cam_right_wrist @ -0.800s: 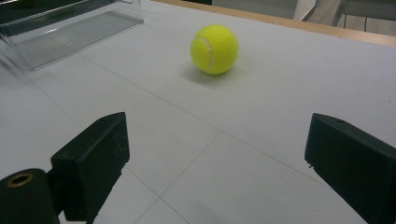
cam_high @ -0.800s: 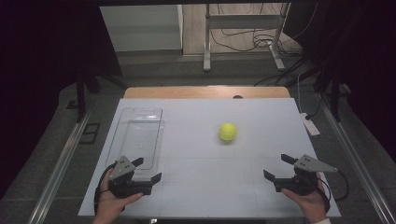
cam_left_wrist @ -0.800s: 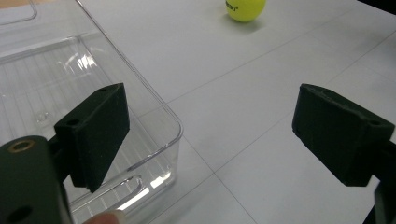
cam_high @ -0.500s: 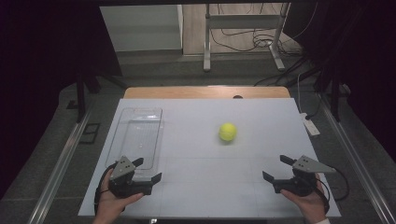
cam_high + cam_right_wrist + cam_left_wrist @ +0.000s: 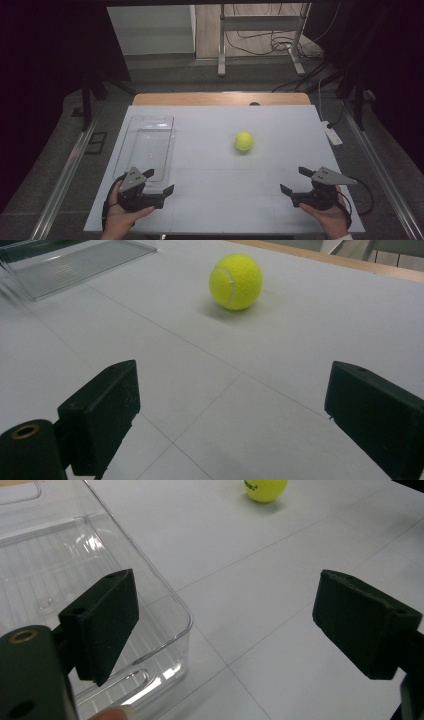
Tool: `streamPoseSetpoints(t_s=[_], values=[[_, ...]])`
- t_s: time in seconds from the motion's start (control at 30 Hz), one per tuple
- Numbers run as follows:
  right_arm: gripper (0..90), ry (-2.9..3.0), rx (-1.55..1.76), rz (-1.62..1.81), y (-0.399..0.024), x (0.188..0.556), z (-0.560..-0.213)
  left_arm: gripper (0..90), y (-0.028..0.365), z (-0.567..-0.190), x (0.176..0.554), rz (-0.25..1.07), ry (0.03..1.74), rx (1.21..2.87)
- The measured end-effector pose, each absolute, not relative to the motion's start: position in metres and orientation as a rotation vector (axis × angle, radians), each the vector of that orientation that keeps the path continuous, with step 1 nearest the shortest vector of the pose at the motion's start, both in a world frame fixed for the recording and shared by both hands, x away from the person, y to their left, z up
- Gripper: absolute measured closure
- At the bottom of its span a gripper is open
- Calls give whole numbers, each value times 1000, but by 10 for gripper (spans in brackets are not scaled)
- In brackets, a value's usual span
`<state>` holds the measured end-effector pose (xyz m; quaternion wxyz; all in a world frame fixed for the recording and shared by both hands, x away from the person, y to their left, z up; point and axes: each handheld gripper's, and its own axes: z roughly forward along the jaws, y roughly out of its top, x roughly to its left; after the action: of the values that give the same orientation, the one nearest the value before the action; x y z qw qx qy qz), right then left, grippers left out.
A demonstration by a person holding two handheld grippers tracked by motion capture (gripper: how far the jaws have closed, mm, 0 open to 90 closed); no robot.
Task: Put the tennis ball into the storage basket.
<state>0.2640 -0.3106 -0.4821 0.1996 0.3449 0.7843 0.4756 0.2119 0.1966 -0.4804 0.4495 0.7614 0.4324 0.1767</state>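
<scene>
So right now I've got both tongs parked at the near edge of the white table (image 5: 210, 210), one in each hand. My left gripper (image 5: 159, 182) sits at the near left, just in front of the clear plastic tray (image 5: 150, 145), and its jaws are spread wide with nothing between them. From the left gripper view the tray's rounded near corner is right by one jaw, though I can't tell if they actually touch.

My right gripper (image 5: 295, 181) is over at the near right, also gaping wide and holding nothing, pointed roughly toward the middle of the table.

That's where the yellow tennis ball (image 5: 243, 141) is sitting, on the bare table surface, well apart from both grippers and off to the right of the tray. In the right gripper view the ball (image 5: 236, 281) sits dead ahead between the two jaws but farther off, with the tray (image 5: 75, 262) up in the far left corner. In the left gripper view the ball (image 5: 265, 489) peeks in at the top edge.
</scene>
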Motion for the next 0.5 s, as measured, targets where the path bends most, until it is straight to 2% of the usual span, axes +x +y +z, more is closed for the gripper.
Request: streamPoseSetpoints(t_s=[0.5], values=[[83,2208,972,1344,-310,264,-487,131,191,-474,216,453,1083,1883]])
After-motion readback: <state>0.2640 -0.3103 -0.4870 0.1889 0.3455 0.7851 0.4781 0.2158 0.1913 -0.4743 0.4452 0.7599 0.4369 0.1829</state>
